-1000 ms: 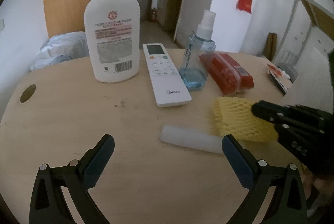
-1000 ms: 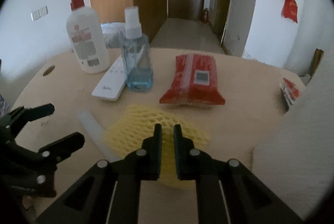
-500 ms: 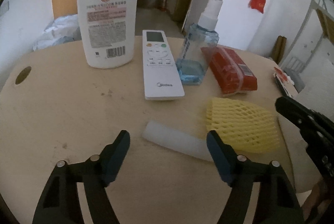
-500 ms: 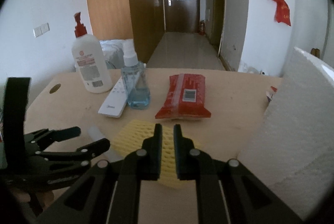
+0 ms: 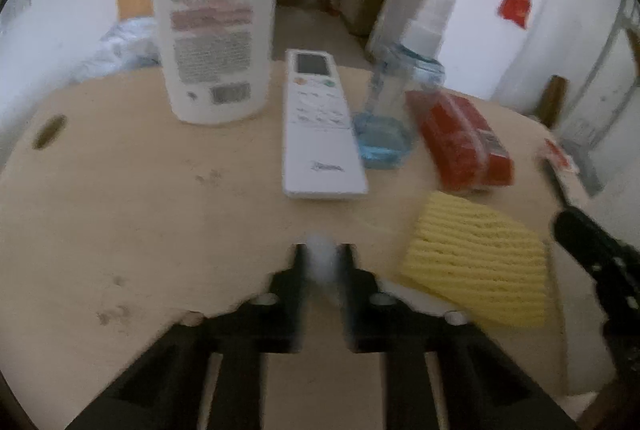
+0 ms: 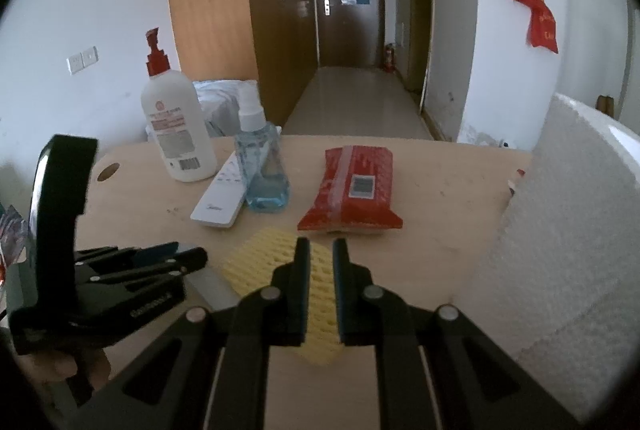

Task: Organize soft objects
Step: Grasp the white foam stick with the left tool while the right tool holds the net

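1. Foam is what both of my tools hold at this moment. My left gripper has just been closing, and the white foam strip is now pinched between its jaws, near me on the wooden table.
2. My right gripper is clenched on the near edge of the yellow foam net, which lies just right of the strip.
3. I judge that I hold one soft piece in each tool so I can bring them together in one place.
4. Hard things stand far from me: the lotion bottle, the remote and the spray bottle. The red tissue pack is right of them.
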Tool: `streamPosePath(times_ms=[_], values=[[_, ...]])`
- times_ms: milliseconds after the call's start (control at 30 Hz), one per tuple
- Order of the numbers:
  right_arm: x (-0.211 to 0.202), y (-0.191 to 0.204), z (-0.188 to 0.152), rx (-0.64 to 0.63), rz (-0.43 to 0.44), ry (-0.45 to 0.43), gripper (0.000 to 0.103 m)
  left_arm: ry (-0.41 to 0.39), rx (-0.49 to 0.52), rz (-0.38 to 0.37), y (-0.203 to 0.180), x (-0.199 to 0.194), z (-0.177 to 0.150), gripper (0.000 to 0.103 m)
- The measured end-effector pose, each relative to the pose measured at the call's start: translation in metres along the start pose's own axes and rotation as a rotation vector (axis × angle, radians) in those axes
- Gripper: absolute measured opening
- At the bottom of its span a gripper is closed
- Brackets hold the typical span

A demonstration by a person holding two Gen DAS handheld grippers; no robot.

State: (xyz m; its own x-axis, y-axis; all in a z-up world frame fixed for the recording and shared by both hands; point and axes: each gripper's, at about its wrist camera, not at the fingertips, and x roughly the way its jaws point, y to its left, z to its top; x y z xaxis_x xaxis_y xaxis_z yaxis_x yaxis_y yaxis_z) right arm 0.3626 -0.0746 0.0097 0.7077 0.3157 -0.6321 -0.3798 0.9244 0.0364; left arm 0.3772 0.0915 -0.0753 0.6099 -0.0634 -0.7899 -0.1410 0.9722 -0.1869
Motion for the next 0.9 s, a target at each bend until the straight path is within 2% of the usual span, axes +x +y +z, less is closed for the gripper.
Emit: streamPosePath(times_ms=[33,133,233,400,467,533,733,900], values=[[0.0,0.001,0.0,-0.003,0.003,0.002,0.015,0.003,0.002,-0.012,-0.001,0.0,0.0,0.012],[0.001,0.001,-0.001,-0.006,0.004,0.007,0.019,-0.028,0.035,0.014,-0.004,-0.009,-0.002,0.011],[0.0,0.001,-0.001,-0.01,0.006,0.005,0.019,-0.016,0.011,-0.011,0.004,-0.013,-0.001,0.011],[0.008,0.003,-0.003,-0.02,0.016,0.026,0.022,-0.067,0.012,-0.029,0.016,-0.039,-0.002,0.011],[0.014,0.006,-0.004,-0.033,0.025,0.04,0.043,-0.09,0.01,-0.021,0.021,-0.048,-0.001,0.011],[0.02,0.011,-0.004,-0.045,0.042,0.055,0.047,-0.102,0.006,-0.024,0.026,-0.055,-0.002,0.011],[0.035,0.019,-0.004,-0.087,0.024,0.081,0.049,-0.106,0.0,-0.033,0.04,-0.061,0.001,0.011],[0.05,0.021,-0.008,-0.084,0.056,0.144,0.049,-0.085,-0.008,-0.043,0.049,-0.059,0.002,0.011]])
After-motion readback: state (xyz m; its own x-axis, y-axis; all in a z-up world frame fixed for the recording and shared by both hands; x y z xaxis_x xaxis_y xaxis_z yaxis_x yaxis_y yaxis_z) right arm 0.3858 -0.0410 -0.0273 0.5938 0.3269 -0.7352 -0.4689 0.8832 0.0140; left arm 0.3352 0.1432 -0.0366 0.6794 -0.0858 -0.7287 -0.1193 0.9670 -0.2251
